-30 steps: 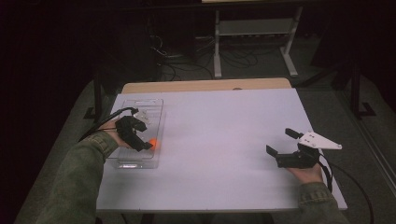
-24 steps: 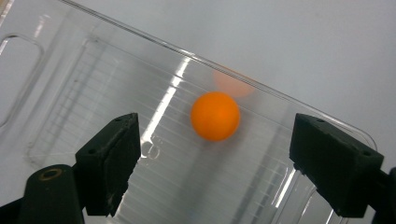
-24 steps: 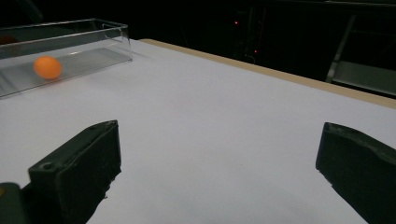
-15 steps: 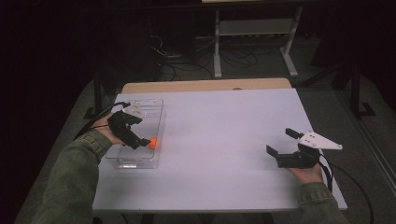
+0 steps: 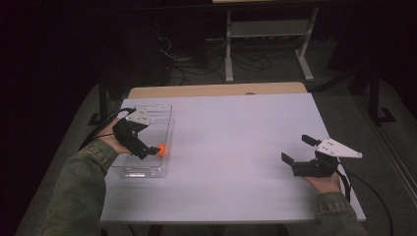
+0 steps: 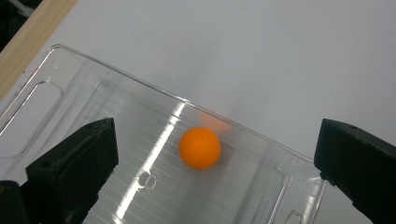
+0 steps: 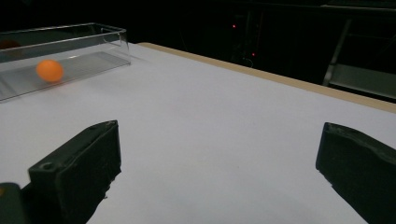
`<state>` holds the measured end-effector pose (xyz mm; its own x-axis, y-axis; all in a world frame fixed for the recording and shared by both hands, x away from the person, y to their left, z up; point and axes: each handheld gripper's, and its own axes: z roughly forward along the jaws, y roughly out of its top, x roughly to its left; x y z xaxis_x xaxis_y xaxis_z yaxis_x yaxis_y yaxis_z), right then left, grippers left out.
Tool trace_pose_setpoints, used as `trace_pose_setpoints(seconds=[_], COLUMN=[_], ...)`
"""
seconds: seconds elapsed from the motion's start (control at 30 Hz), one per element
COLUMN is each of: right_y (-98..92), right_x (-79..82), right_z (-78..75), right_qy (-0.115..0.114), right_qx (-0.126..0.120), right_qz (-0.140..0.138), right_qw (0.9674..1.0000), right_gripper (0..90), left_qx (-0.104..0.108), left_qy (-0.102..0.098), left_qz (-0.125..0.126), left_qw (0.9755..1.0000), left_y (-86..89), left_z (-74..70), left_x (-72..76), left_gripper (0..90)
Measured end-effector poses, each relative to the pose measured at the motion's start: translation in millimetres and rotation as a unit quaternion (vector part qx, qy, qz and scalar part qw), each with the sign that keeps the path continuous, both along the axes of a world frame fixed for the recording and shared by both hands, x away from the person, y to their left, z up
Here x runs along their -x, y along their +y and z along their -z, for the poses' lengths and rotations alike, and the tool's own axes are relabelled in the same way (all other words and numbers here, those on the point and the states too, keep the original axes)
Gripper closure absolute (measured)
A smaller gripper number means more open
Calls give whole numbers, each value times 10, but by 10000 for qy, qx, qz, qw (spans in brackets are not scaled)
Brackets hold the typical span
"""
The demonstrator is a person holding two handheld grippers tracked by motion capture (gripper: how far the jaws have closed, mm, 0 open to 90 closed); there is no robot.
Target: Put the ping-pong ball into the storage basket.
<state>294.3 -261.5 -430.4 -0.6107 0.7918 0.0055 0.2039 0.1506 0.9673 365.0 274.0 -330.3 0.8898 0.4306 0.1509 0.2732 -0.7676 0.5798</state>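
A small orange ball (image 6: 199, 147) lies on the floor of a clear plastic tray (image 6: 74, 84), close to its long wall. My left gripper (image 6: 217, 122) hovers over it. Its jaws have just been opening and now stand wide apart, the ball loose between them and untouched. In the high view the left gripper (image 5: 150, 151) is over the tray (image 5: 167, 113) at the table's left, with the ball (image 5: 162, 149) beside its tips. My right gripper (image 5: 295, 147) rests open near the table's front right, nothing in it. From the right gripper (image 7: 219, 127) the ball (image 7: 50, 70) shows far off inside the tray (image 7: 93, 35).
The white table top (image 5: 236, 147) lies bare between the two hands, with a wooden strip (image 5: 216, 90) along its far edge. Beyond it, in the dark, stand a metal rack (image 5: 268, 29) and cables on the floor.
The left gripper's jaws have spread and let go of the orange ball, which now lies in the tray. The left hand drew back slightly. The right hand has stayed put.
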Motion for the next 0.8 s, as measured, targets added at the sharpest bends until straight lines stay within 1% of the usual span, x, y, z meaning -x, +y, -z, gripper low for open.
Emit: trace_pose_setpoints(seconds=[0.07,0.13,0.17,0.3,0.43,0.47,0.53,0.57,0.6,0.63,0.73,0.8], right_y=[-4,-7,-7,-10,-9,-7,-5,-5,-4,-4,-4,-4], right_x=[2,3,4,4,4,3,3,3,3,3,2,3], right_z=[-2,-3,-3,-3,-3,-2,0,0,0,0,3,2], right_qy=[-10,-7,-7,-8,-12,-11,-10,-10,-2,-2,4,3], right_qx=[-5,-14,-17,-15,-10,-7,3,3,1,1,3,5], right_qz=[11,22,21,24,20,18,15,15,15,15,15,17], right_qw=[10000,10000,10000,10000,10000,10000,10000,10000,10000,10000,10000,10000], right_gripper=[0,0,0,0,0,0,0,0,0,0,0,0], left_qx=[91,323,361,450,600,592,663,663,727,727,838,883], left_qy=[-30,-75,-100,-145,-216,-231,-252,-252,-279,-279,-303,-354], left_qz=[-45,-132,-146,-197,-217,-213,-220,-220,-238,-238,-261,-291], left_qw=[9999,9994,9992,9987,9977,9977,9972,9972,9967,9967,9957,9950], left_y=[29,63,77,121,144,149,157,157,169,169,193,201], left_z=[-20,-22,-19,18,42,45,54,54,60,60,80,90], left_x=[4,10,18,58,106,114,129,129,144,144,167,178], left_gripper=[0,0,0,0,0,0,0,0,0,0,0,0])
